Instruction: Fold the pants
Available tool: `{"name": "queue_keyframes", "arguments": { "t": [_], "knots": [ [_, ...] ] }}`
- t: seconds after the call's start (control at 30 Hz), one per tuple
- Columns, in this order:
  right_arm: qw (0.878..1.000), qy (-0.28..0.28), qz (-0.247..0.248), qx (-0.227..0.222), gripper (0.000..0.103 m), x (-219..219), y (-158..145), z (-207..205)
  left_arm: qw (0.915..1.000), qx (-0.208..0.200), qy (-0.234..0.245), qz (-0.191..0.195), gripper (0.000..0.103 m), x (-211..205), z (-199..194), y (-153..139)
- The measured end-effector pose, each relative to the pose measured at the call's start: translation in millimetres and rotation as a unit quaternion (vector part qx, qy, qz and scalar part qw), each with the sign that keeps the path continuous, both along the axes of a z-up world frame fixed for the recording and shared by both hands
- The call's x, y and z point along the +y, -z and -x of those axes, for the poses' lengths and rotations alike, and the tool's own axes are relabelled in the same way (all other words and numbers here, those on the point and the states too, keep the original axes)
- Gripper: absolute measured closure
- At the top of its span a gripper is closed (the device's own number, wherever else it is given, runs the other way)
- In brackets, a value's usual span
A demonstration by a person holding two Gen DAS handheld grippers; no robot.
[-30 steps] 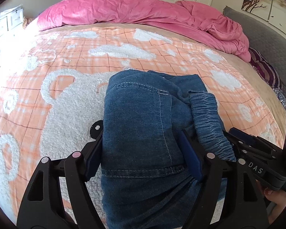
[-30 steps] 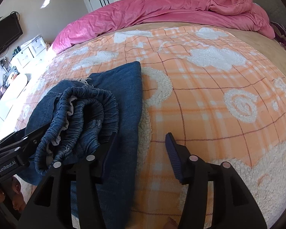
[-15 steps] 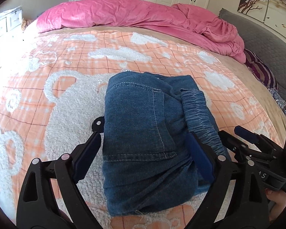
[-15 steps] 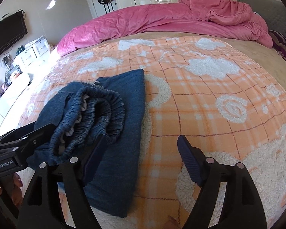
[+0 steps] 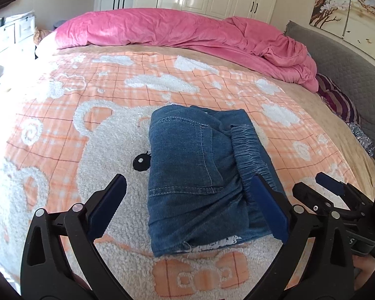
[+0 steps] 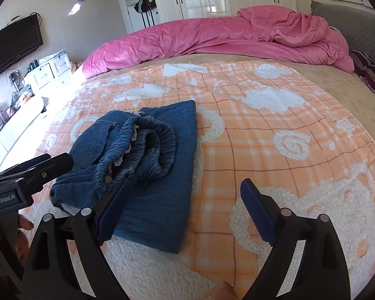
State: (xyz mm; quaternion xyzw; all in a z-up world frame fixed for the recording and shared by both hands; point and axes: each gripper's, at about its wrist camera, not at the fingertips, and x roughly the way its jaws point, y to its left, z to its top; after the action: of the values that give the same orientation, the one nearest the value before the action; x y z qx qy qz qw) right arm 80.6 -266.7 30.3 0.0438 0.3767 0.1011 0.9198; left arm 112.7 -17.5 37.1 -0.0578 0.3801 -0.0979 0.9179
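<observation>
Pants point(image 5: 202, 175): one pair, blue denim, folded into a compact block on the orange plaid bear blanket point(image 5: 62, 130). Left wrist view: a second ago the left gripper point(image 5: 187, 207) had denim between its fingers; now the jaws are spread wide and pulled back, nothing held, bundle lying free between and ahead of them with the elastic waistband point(image 5: 250, 155) on top at its right side. Right gripper's tip shows at far right, also released. Right wrist view: right gripper point(image 6: 187, 215) wide apart, empty, backed off compared with a second ago; its left finger sits just over the bundle's near edge, contact unclear. Pants point(image 6: 147, 165) rest on the blanket point(image 6: 262, 125). Likely meaning: fold done, both tools retreating. Count: one pants, two grippers, one blanket, one pink duvet point(image 6: 212, 37).
</observation>
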Motion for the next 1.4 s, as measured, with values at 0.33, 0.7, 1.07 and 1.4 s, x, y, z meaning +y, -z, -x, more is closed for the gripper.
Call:
{"name": "queue_keyframes", "arguments": {
  "t": [0.33, 0.7, 1.07, 1.4],
  "knots": [
    [0.999, 0.0, -0.003, -0.048, 0.009, -10.7, -27.3, 43.7, 0.9997, -0.021, -0.008, -0.009, 0.009, 6.3, 45.1, -6.5],
    [0.994, -0.01, -0.007, -0.109, 0.005, -19.3, -50.7, 93.4, 0.9978, -0.062, -0.018, -0.014, 0.009, 7.1, 95.5, -16.5],
    [0.994, -0.01, -0.004, -0.113, 0.005, -20.4, -47.2, 121.0, 0.9991, -0.04, -0.014, -0.011, 0.009, 4.5, 124.8, -0.7],
    [0.991, -0.008, -0.001, -0.137, 0.005, -25.2, -47.4, 141.7, 0.9986, -0.044, -0.021, -0.019, 0.009, 6.3, 141.1, 5.8]
  ]
}}
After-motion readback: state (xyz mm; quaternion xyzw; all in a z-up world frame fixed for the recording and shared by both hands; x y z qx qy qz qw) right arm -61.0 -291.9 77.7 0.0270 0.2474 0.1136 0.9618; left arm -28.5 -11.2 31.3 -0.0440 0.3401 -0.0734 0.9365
